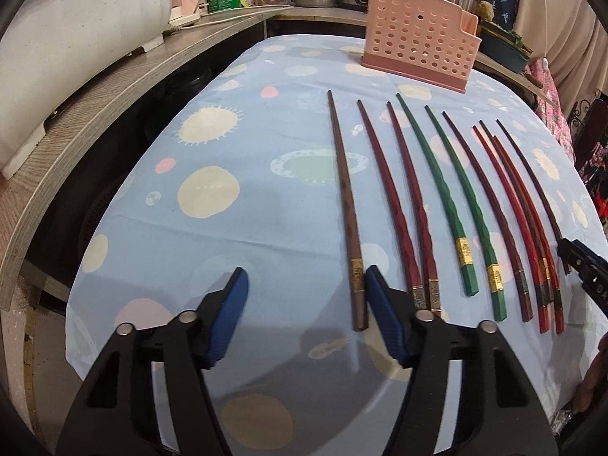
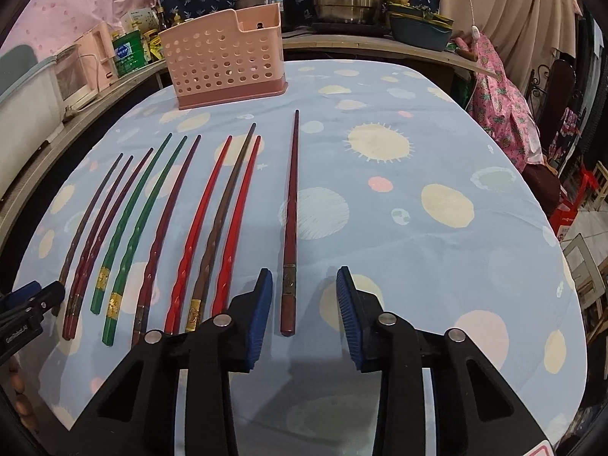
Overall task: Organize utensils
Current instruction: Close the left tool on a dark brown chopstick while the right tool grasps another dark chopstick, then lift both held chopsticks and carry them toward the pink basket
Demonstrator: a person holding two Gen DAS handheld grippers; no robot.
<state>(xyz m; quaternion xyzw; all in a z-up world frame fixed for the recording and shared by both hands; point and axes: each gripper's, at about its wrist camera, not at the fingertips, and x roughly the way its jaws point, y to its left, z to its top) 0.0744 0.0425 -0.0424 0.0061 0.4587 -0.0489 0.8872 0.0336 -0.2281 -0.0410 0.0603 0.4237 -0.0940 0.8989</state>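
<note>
Since every chopstick in view lies flat on the space-print tablecloth and none shows in the pink perforated utensil holder at the far end of the table, the sorting looks barely begun: nothing seems to be stowed yet, and the whole row is left to move. Ten chopsticks lie side by side, near one another and roughly parallel, their long axes running from the near edge toward the holder, thick banded butts near the grippers and thin tips pointing away (the bowing of the outer ones is the lens, not the sticks). From the left they run: a brown chopstick set a little apart, two dark red ones, the green pair, then a cluster of red and dark ones closely packed, and last a maroon chopstick standing apart on the right end. The left gripper has its jaws partly open, with the butt of the brown chopstick just inside the right-hand pad; no pad visibly presses on it. The right gripper has narrower jaws straddling the maroon chopstick's butt, with clear gaps on both sides, so it holds nothing. My guess is that each hand is about to take its end stick.
</note>
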